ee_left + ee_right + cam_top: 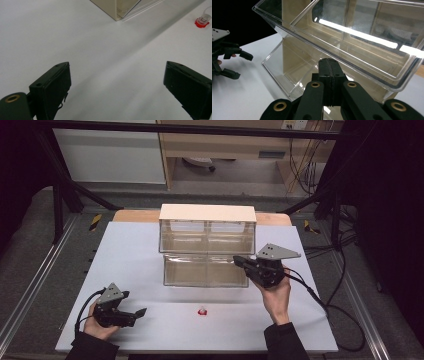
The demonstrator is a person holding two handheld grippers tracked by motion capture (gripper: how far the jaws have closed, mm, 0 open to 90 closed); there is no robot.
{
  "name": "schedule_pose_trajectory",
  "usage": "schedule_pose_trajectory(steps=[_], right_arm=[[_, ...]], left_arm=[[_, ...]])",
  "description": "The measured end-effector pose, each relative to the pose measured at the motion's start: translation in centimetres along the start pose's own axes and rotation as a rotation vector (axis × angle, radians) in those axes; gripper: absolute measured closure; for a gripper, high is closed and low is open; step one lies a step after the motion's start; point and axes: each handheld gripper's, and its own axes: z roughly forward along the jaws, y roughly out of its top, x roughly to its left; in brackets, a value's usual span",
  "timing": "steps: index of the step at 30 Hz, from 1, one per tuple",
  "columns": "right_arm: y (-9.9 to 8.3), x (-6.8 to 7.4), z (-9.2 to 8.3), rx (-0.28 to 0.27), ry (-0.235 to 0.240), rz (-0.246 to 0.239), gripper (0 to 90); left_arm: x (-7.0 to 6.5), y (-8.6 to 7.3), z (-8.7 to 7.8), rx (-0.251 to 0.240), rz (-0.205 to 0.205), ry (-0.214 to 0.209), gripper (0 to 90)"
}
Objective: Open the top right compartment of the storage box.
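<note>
Right gripper view: right gripper [329,72] fingers pressed together, empty, tips overlapping clear bin [352,50]; left gripper [117,82] fingers spread.

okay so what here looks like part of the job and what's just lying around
Likely in the job:
left gripper, open
right gripper, shut at the lower clear bin
small red-based piece
bin cabinet

Just about:
cables
black-yellow tape marks

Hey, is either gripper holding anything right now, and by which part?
Nothing held. The left gripper is open over the bare table; the right gripper is shut on nothing beside the clear bin.
</note>
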Motion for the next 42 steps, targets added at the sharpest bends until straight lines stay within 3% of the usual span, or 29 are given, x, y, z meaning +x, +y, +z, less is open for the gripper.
schedule_pose_trajectory(steps=[16, 42], right_arm=[[0.3, 0.2, -0.5, -0.028, 0.002, -0.006, 90.0], [3.2, -0.1, -2.1, -0.076, -0.035, -0.05, 90.0]], left_arm=[[0.0, 0.0, -0.1, -0.004, 0.0, 0.002, 7.2], [0.0, 0.1, -0.1, -0.007, 0.0, 0.002, 7.2]])
